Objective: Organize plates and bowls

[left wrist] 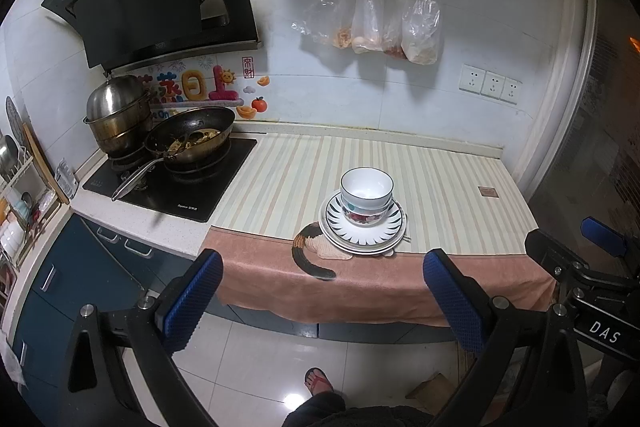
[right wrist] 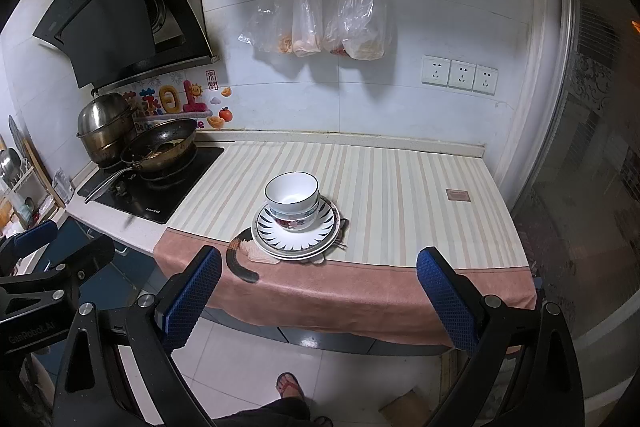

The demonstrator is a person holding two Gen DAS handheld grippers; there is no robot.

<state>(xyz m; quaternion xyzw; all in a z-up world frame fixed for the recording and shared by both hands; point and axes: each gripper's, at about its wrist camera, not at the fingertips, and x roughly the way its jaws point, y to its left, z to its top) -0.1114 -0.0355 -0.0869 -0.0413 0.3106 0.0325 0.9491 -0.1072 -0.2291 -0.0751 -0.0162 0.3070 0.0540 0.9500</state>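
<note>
A white bowl (left wrist: 366, 189) sits nested in a flower-patterned bowl (left wrist: 362, 215), both on a stack of plates (left wrist: 394, 227) whose top plate has black petal marks. The stack stands near the front edge of the striped counter cloth (left wrist: 288, 183). It also shows in the right wrist view: bowl (right wrist: 292, 191), plates (right wrist: 266, 229). My left gripper (left wrist: 324, 301) is open and empty, held back from the counter over the floor. My right gripper (right wrist: 320, 297) is open and empty, likewise back from the counter. The right gripper also shows at the right edge of the left wrist view (left wrist: 576, 253).
A hob (left wrist: 172, 183) at the left carries a wok with food (left wrist: 192, 139) and a steel steamer pot (left wrist: 118, 115). A dish rack (left wrist: 20, 187) stands far left. Plastic bags (left wrist: 372, 19) hang on the wall. Wall sockets (left wrist: 490, 85) are at the right. A cat-print pink towel edge (left wrist: 360, 283) hangs over the counter front.
</note>
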